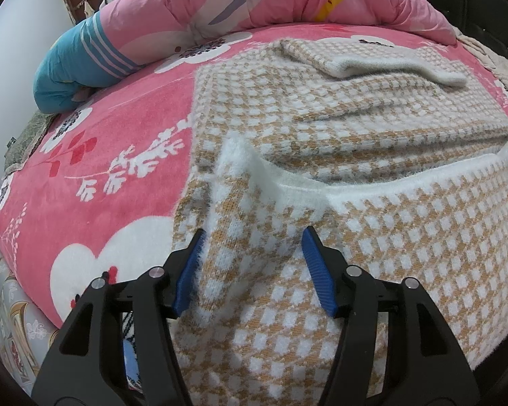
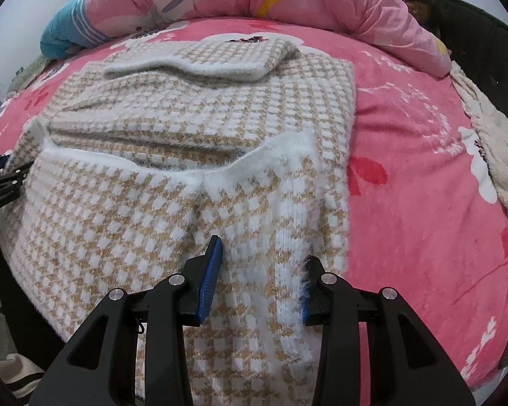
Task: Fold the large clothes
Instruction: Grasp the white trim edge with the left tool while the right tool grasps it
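Garment: a large fuzzy knit sweater in a tan-and-white check with white ribbed trim (image 1: 372, 128) lies on the pink floral plush blanket (image 1: 111, 142) that covers the bed. Both sleeves are folded in across the body at the far end.
Near edge: the white-trimmed hem band (image 2: 172, 165) is doubled over toward the far end, so the near part forms a raised flap that runs down toward the bed's front edge.
Long axis: the sweater runs away from both cameras, from the near flap to the folded sleeves. The fold line lies crosswise, from one gripper to the other.
Left gripper: the left gripper (image 1: 254, 264) sits at the flap's left corner. Fabric lies between its blue pads; the left pad (image 1: 189, 270) touches the knit, the right pad stands clear. Judged: jaws parted, no firm pinch.
Right gripper: the right gripper (image 2: 260, 277) sits at the flap's right corner. Both blue pads press into the fuzzy knit, with fibres bulging over the right one. Judged: narrow grip on the sweater.
Nearness: each hand has its own corner, and neither is nearer the far end.
Deciding relation: the target lies straight ahead of both grippers, along the long axis.
Risk: judged, the left corner may slip if lifted before the jaws close.
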A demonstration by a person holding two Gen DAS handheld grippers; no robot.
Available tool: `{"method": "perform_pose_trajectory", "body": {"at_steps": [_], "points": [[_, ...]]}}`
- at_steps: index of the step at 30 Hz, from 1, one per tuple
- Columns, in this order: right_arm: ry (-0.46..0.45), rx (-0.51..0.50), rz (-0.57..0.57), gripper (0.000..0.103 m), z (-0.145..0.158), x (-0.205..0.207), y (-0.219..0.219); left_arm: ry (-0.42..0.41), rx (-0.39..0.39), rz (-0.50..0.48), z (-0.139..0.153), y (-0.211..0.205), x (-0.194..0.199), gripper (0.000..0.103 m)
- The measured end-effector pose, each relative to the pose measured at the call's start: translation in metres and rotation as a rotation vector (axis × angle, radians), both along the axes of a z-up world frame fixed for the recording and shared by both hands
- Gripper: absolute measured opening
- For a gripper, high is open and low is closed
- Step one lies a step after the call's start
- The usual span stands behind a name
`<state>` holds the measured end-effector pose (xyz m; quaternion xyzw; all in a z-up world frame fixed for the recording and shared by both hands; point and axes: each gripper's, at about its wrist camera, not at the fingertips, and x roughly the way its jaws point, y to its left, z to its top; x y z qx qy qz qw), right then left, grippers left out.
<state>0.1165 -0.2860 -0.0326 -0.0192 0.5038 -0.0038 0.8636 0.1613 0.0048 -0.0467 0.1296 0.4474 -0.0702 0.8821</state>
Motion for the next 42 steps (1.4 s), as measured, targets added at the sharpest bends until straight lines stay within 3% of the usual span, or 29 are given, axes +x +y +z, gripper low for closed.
{"method": "perform_pose_trajectory", "body": {"at_steps": [5,10,12,15,17,20,33,37,42], "points": [[-0.015,-0.026,-0.009,0.035,0.003,-0.001,0.003,-0.001,-0.003,-0.001,0.0,0.001,0.001,0.058],[-0.048,-0.074,-0.005,0.012,0.011,-0.005,0.011,-0.016,-0.005,0.01,0.001,0.004,-0.001,0.059],[-0.073,-0.088,-0.005,0.011,0.017,-0.009,0.014,-0.026,-0.015,0.01,0.003,0.004,-0.005,0.054],[-0.108,-0.103,-0.005,0.01,0.026,-0.018,0.018,-0.047,-0.016,0.01,0.006,0.005,-0.014,0.037],[-0.131,-0.103,-0.005,0.009,0.032,-0.025,0.018,-0.068,-0.016,0.008,0.01,0.008,-0.019,0.019],[-0.174,-0.089,-0.012,0.009,0.042,-0.038,0.018,-0.106,-0.038,0.005,0.021,0.012,-0.032,0.013],[-0.381,-0.03,-0.046,0.008,0.091,-0.099,0.015,-0.387,-0.129,-0.021,0.097,0.024,-0.115,0.009],[-0.417,-0.038,-0.04,0.008,0.106,-0.089,0.01,-0.433,-0.154,-0.041,0.12,0.019,-0.108,0.008],[-0.46,-0.073,-0.025,0.008,0.127,-0.054,0.0,-0.497,-0.185,-0.07,0.15,0.011,-0.072,0.008]]}}
